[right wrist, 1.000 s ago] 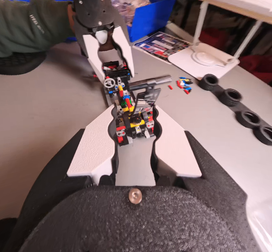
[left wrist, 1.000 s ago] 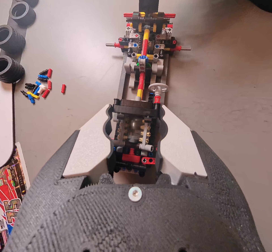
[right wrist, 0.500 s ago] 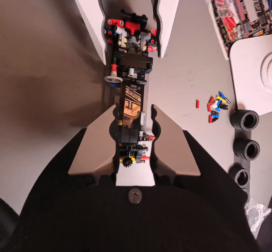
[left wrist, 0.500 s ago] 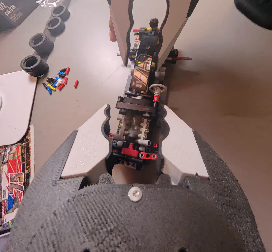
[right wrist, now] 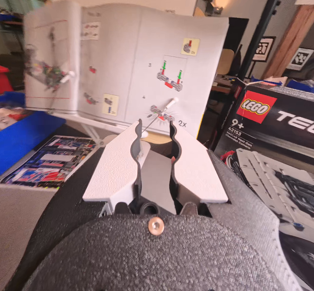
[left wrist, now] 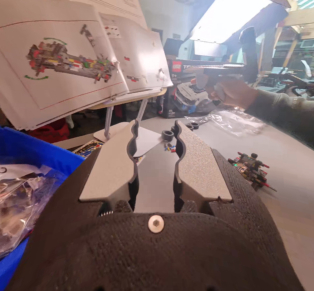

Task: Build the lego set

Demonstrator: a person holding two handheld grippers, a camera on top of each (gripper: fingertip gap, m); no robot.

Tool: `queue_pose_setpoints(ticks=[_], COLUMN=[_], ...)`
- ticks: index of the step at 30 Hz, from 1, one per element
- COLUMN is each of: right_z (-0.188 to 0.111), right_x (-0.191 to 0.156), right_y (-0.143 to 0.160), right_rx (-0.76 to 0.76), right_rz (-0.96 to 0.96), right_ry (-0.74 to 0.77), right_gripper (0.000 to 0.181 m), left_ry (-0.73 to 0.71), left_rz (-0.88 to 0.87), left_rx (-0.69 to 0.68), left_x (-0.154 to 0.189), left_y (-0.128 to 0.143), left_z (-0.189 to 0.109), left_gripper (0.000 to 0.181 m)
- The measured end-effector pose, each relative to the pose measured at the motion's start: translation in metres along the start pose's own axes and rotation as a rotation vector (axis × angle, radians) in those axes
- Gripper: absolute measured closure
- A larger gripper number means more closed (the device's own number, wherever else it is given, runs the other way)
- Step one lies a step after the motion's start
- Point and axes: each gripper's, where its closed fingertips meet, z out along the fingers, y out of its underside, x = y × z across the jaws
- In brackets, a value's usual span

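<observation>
The long lego car chassis point(left wrist: 249, 169) lies on the grey table, to the right of my left gripper and apart from it. My left gripper point(left wrist: 155, 129) is open and empty, held above the table and facing the open instruction book point(left wrist: 68, 58) on its stand. My right gripper point(right wrist: 155, 126) is open and empty and faces the same book point(right wrist: 153, 61) up close. A hand point(left wrist: 232, 92) holding the right gripper shows at the upper right of the left wrist view. Small loose pins point(left wrist: 169, 146) and black tyres point(left wrist: 167, 135) lie beyond the left fingertips.
A blue bin point(left wrist: 25, 155) with plastic bags of parts stands at the left. The set's box point(right wrist: 271, 129) stands at the right. A sticker sheet point(right wrist: 51, 160) lies by the book stand's base point(left wrist: 144, 140). A crumpled clear bag point(left wrist: 229, 123) lies at the back.
Both grippers have let go of the chassis, lifted off it and turned up toward the instruction book. The chassis now lies alone on the table.
</observation>
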Motion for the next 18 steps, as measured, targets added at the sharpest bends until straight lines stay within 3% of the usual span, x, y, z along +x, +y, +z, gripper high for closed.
queue_pose_setpoints(ticks=[5,8,11,13,16,18], right_z=[0.057,0.06,0.07,0.076,0.084,0.088], right_x=[0.019,0.042,0.042,0.037,0.019,0.023], right_y=[0.026,0.019,0.031,0.041,0.047,0.047], right_rx=[-0.06,0.05,0.041,0.023,0.029,0.062], right_rz=[0.036,0.087,0.21,0.279,0.441,0.549], right_ry=[0.135,0.246,0.091,-0.039,-0.266,-0.312], right_gripper=[0.128,0.113,0.081,0.074,0.075,0.098], left_ry=[-0.086,-0.112,-0.134,-0.135,-0.128,-0.117], left_rz=[-0.016,-0.055,-0.063,-0.084,-0.107,-0.111], left_rx=[-0.057,-0.073,-0.075,-0.065,-0.047,-0.039], left_x=[-0.016,-0.026,-0.037,-0.042,-0.046,-0.045], left_y=[0.014,0.017,0.018,0.017,0.015,0.013], left_z=[0.016,0.033,0.047,0.055,0.07,0.081], left_gripper=[0.144,0.144,0.143,0.144,0.144,0.144])
